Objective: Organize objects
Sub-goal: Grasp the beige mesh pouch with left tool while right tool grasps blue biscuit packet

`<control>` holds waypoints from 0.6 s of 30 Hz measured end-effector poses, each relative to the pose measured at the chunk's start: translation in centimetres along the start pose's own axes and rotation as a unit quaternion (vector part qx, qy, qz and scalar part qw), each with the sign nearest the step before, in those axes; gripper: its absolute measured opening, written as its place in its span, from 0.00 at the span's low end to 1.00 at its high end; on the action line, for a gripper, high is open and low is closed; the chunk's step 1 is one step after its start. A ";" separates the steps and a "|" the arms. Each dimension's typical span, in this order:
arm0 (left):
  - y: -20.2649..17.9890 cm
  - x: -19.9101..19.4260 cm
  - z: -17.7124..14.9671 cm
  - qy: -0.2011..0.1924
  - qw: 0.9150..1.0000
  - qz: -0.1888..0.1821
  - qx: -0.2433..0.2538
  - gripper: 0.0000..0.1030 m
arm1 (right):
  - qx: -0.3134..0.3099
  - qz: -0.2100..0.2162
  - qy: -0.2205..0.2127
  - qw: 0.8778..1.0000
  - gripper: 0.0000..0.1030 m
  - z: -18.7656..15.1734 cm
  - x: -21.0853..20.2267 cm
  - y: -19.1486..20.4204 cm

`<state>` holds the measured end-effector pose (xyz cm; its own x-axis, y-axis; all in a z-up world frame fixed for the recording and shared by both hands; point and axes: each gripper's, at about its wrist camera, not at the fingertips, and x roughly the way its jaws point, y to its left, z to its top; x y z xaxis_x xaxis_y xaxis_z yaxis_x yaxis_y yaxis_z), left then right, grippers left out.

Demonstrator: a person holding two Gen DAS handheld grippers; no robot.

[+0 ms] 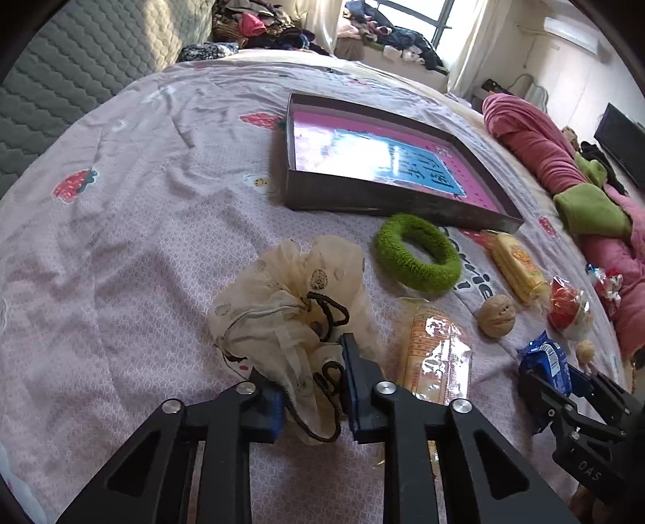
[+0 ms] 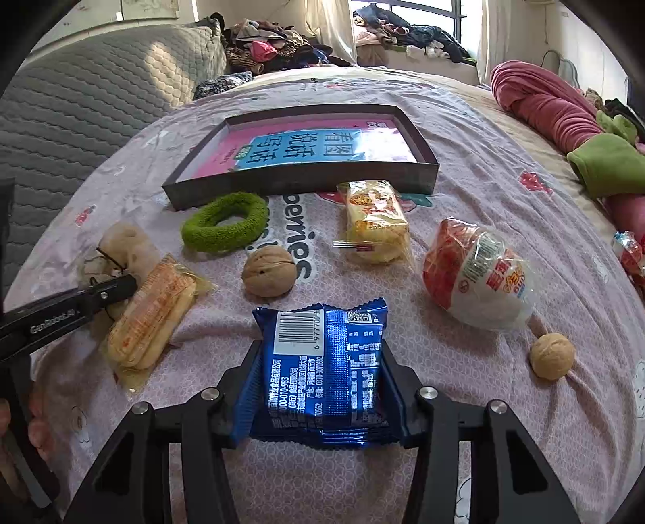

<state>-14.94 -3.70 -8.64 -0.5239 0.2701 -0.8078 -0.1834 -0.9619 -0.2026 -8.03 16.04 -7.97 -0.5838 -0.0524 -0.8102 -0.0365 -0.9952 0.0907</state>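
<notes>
Cookie packet (image 2: 326, 371) sits clamped in our right gripper (image 2: 322, 387); left gripper (image 1: 312, 387) pinches the scrunchie (image 1: 290, 306). Loose fabric or slick foil may slip during lifting.

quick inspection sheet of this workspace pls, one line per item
surface: bed sheet, pink, strawberry print, wrinkled
job's things: shallow box; green ring; two walnuts; snack packs
clutter: clothes pile; pink blanket
grippers: left gripper shut on mesh pouch; right gripper shut on blue packet
cables: black drawstring on the pouch
surroundings: headboard; window
</notes>
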 end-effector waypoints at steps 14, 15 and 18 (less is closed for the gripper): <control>-0.5 -3.0 0.1 -0.031 0.999 0.019 0.010 0.19 | 0.002 0.010 -0.015 1.000 0.51 -0.2 -1.4 -0.1; -0.5 -3.1 0.1 -0.033 0.999 0.020 0.010 0.19 | 0.001 0.010 -0.017 1.000 0.51 -0.2 -1.6 -0.1; -0.4 -3.7 0.1 -0.039 0.999 0.015 0.008 0.19 | 0.001 0.012 -0.023 1.000 0.51 -0.2 -2.1 0.0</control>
<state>-13.01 -4.33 -5.52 -0.5931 0.2443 -0.7672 -0.1803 -0.9690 -0.1692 -6.61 16.14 -6.39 -0.6208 -0.0720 -0.7807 -0.0235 -0.9936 0.1104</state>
